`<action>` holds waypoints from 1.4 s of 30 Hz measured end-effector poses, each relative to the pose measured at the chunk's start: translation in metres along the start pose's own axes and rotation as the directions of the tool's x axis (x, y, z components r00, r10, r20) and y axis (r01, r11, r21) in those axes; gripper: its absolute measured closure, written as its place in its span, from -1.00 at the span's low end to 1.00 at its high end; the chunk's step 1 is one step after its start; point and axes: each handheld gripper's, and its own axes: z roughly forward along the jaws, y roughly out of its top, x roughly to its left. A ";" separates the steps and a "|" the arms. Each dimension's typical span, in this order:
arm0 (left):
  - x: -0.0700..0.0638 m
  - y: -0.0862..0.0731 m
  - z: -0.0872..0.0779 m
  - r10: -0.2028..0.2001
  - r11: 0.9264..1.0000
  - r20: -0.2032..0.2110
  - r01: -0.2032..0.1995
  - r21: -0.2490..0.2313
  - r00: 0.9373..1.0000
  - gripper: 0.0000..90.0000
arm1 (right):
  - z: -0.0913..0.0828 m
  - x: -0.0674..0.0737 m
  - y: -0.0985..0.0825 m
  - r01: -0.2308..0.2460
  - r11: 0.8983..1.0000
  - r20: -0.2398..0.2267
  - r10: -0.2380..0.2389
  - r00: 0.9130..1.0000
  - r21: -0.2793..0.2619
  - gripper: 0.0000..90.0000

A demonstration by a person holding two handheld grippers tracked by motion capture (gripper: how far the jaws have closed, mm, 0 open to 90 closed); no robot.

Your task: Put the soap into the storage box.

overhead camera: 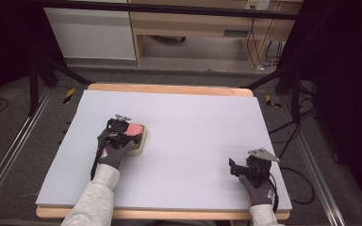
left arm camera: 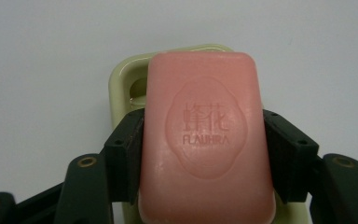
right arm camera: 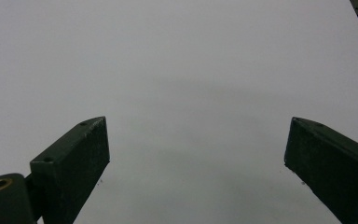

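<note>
Left gripper [left arm camera: 205, 154] at lower left of high view, pinching pink rounded soap bar [left arm camera: 206, 140] by both long sides, right over pale green plastic soap dish [left arm camera: 121, 79]. Might slip out, being smooth and slick. Might land crooked on dish rim. Right gripper [right arm camera: 196, 154] at lower right, spread wide, holding nothing, over grey table mat [right arm camera: 177, 56].

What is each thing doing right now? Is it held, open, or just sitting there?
Pink soap: gripped on both sides by the left gripper, over its dish.
Soap dish: sitting on the table, under the soap.
Right gripper: jaws open, holding nothing.
Table: flat, grey top.
</note>
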 end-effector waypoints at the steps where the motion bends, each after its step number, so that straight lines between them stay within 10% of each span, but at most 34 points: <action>1: 0.000 0.000 0.000 -0.001 1.000 -0.002 0.001 0.001 1.000 -0.18 | 0.000 0.000 0.000 0.000 1.000 0.000 0.000 1.000 0.000 -0.85; 27: -0.001 -0.005 0.003 -0.016 1.000 0.018 0.015 0.022 1.000 -0.18 | 0.000 0.000 0.000 -0.004 1.000 0.000 0.004 1.000 -0.003 -0.85; 42: 0.003 -0.005 -0.039 0.027 0.995 0.089 -0.018 -0.098 0.996 -0.37 | -0.001 -0.001 0.000 -0.007 1.000 0.003 0.007 1.000 -0.005 -0.85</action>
